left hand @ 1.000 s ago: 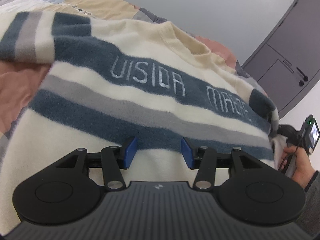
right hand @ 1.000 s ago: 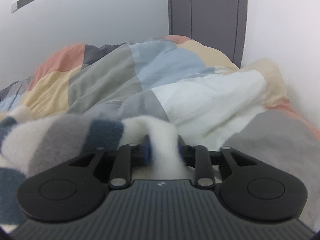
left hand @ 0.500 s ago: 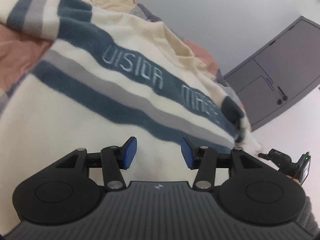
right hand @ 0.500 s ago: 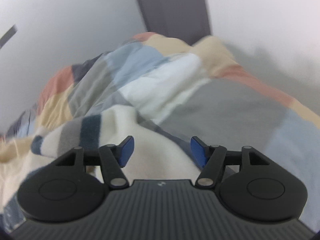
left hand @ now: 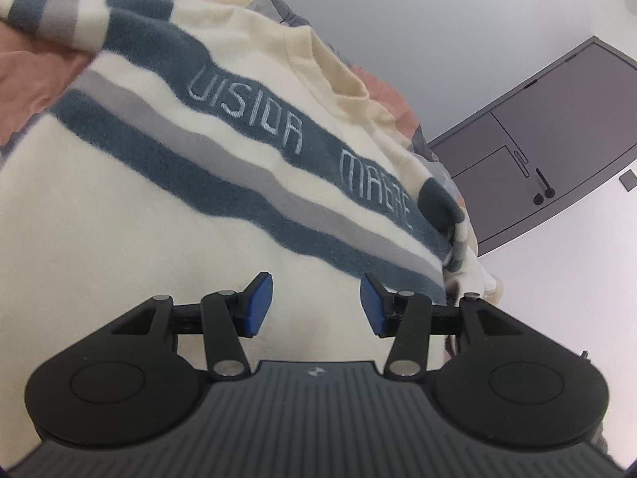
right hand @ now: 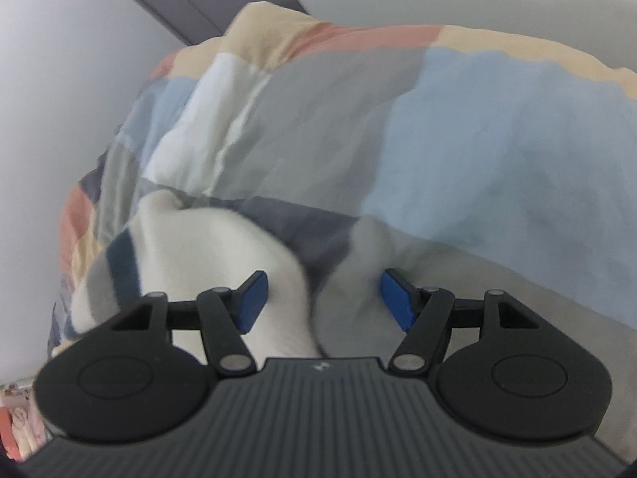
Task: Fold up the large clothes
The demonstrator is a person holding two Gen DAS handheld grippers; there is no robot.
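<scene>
My left gripper [left hand: 314, 304] hovers with fingers apart over the striped sweater [left hand: 167, 207], spread on the quilt [right hand: 458, 151] from six to one o'clock. My right gripper [right hand: 320, 300] also gapes, empty, its sleeve [right hand: 207, 255] at nine o'clock. Fluffy, limp, bulky: I'd pinch the sleeve's thick edge.

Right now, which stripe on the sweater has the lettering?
The upper dark blue stripe on the sweater, nearest the collar; the grey and lower blue stripes are plain.
</scene>
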